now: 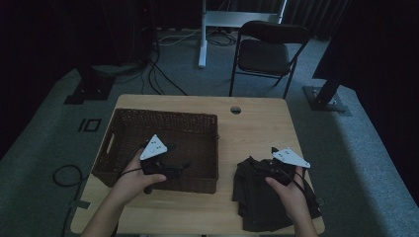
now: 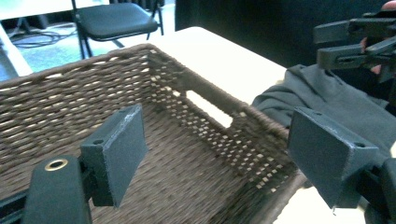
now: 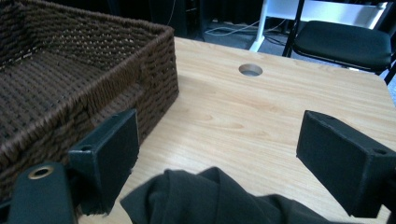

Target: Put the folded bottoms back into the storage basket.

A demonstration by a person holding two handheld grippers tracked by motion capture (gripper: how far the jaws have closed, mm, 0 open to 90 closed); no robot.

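Note:
A brown wicker basket (image 1: 123,143) sits on the left half of the wooden table (image 1: 257,128). Its inside holds nothing, as the left gripper view shows of the basket (image 2: 70,93). A dark crumpled garment (image 1: 262,197) lies at the table's front right. My left gripper (image 1: 185,167) hovers over the basket's front right part, jaws open and bare (image 2: 219,154). My right gripper (image 1: 257,165) hangs just above the garment's far edge, jaws wide open, the garment (image 3: 210,196) below and between them, untouched. The right gripper (image 2: 355,42) also appears beyond the garment (image 2: 327,98) in the left gripper view.
A round cable hole (image 1: 235,109) is cut in the table's far edge. A black chair (image 1: 264,49) and a white desk leg (image 1: 202,34) stand behind the table. Cables (image 1: 64,173) trail on the grey floor at the left.

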